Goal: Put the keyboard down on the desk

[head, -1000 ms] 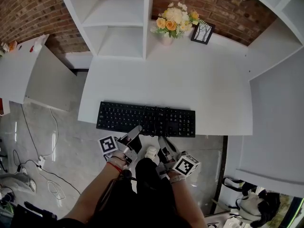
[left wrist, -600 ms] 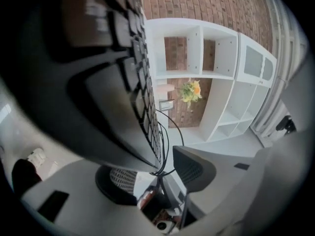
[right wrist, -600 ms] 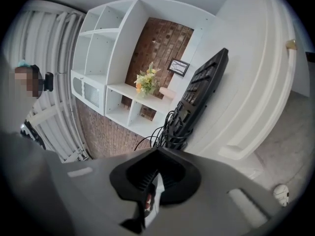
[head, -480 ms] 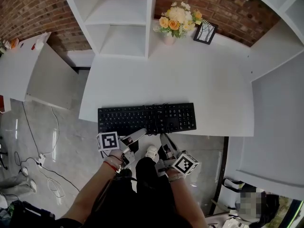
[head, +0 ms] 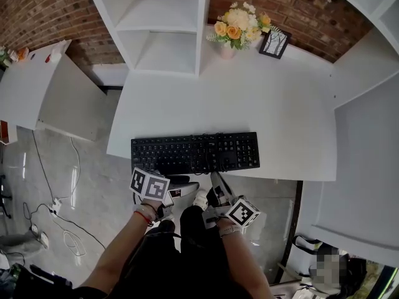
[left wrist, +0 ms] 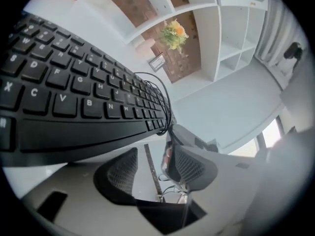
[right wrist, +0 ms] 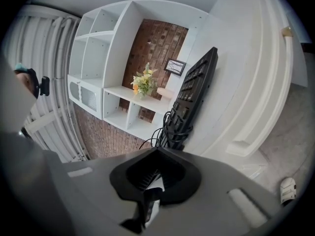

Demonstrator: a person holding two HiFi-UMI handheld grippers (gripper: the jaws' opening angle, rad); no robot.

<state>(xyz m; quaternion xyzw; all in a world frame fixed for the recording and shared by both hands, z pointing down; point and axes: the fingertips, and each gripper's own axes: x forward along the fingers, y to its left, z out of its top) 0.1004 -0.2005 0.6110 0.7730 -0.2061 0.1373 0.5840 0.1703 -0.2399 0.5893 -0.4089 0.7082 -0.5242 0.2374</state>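
Across white tabletop [head: 249, 104], finding long black plastic keyboard [head: 194, 152] lying flat along near edge (cable [right wrist: 173, 127] bundled on top). Just opening left tool [left wrist: 153, 173] wide, holding nothing; pinching right tool [right wrist: 155, 176] shut, empty. Probably handling light, stiff; gripping at front edge.

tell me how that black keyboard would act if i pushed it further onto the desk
The keyboard looks long, thin and rigid, so it would probably slide as one flat piece, not flex. A push at one end would likely swing it round. The coiled cable lying on its keys may shift or slip off.
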